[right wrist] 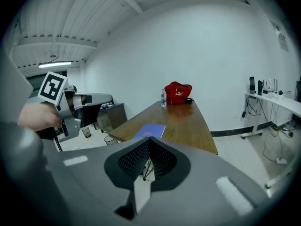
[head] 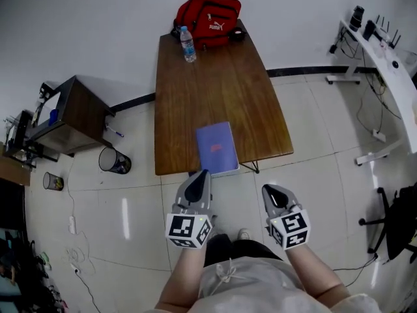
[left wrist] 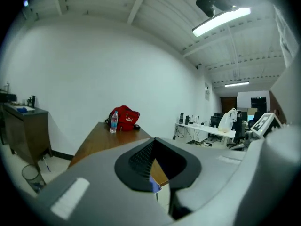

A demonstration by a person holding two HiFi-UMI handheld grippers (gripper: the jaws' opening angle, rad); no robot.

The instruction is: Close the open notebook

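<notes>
A blue notebook (head: 217, 148) lies closed and flat on the brown table (head: 221, 83), close to its near edge. It also shows in the right gripper view as the notebook (right wrist: 149, 131), and only a blue sliver (left wrist: 154, 185) of it appears between the pads in the left gripper view. My left gripper (head: 201, 176) hovers just short of the table's near edge, below the notebook's corner, jaws shut and empty. My right gripper (head: 274, 192) is held over the floor to the right of it, jaws shut with nothing in them. Neither gripper touches the notebook.
A red bag (head: 208, 15) and a water bottle (head: 187, 44) stand at the table's far end. A dark side cabinet (head: 71, 113) and a black mesh bin (head: 114, 160) sit left of the table. A white desk (head: 391, 64) and a black chair (head: 397, 220) are on the right.
</notes>
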